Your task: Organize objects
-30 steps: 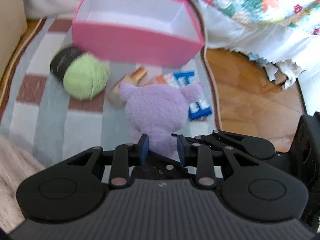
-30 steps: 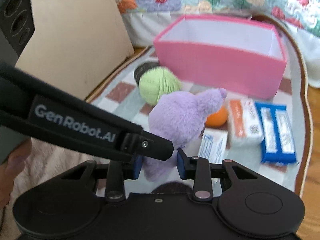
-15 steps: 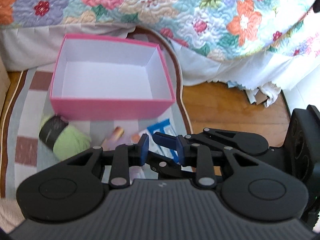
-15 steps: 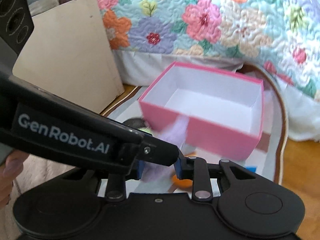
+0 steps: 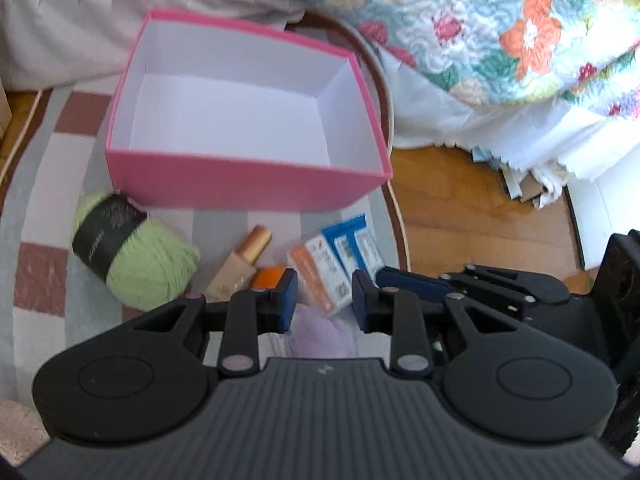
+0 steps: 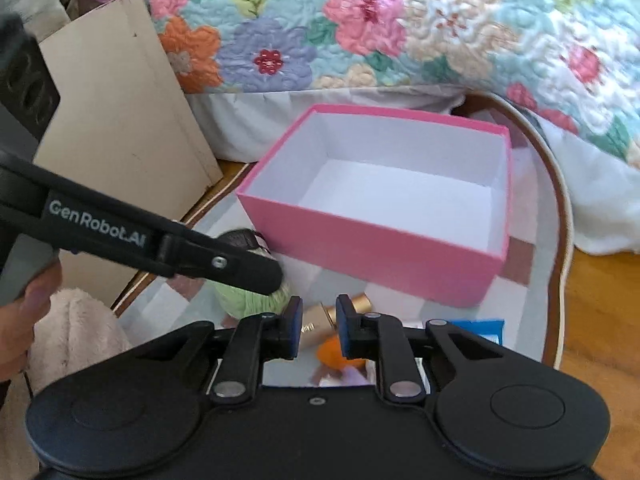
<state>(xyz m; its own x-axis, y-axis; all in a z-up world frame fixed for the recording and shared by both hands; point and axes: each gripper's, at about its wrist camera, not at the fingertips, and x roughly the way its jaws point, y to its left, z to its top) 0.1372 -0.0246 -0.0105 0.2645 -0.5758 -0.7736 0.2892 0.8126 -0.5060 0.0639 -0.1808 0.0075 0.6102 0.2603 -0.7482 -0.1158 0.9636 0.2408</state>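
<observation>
An open pink box (image 5: pixel 248 184) with a white inside stands on the striped rug; it also shows in the right wrist view (image 6: pixel 376 248). In front of it lie a green yarn ball (image 5: pixel 136 256), a gold-capped bottle (image 5: pixel 240 264), an orange object (image 5: pixel 270 276) and orange and blue packets (image 5: pixel 336 264). My left gripper (image 5: pixel 323 306) holds a purple plush toy (image 5: pixel 320 336) between its fingers, lifted above the rug. My right gripper (image 6: pixel 318 326) stands beside it, jaws narrowly apart, with the plush's edge (image 6: pixel 352 376) just below.
A flowered quilt (image 6: pixel 360 32) hangs over the bed behind the box. A beige board (image 6: pixel 120 128) leans at the left. Bare wood floor (image 5: pixel 480 208) lies right of the rug. A fluffy cream fabric (image 6: pixel 72 336) lies at the lower left.
Both grippers have risen and tilted up with the plush toy, off the rug. The box's inside has come into view and the items under the toy are uncovered.
</observation>
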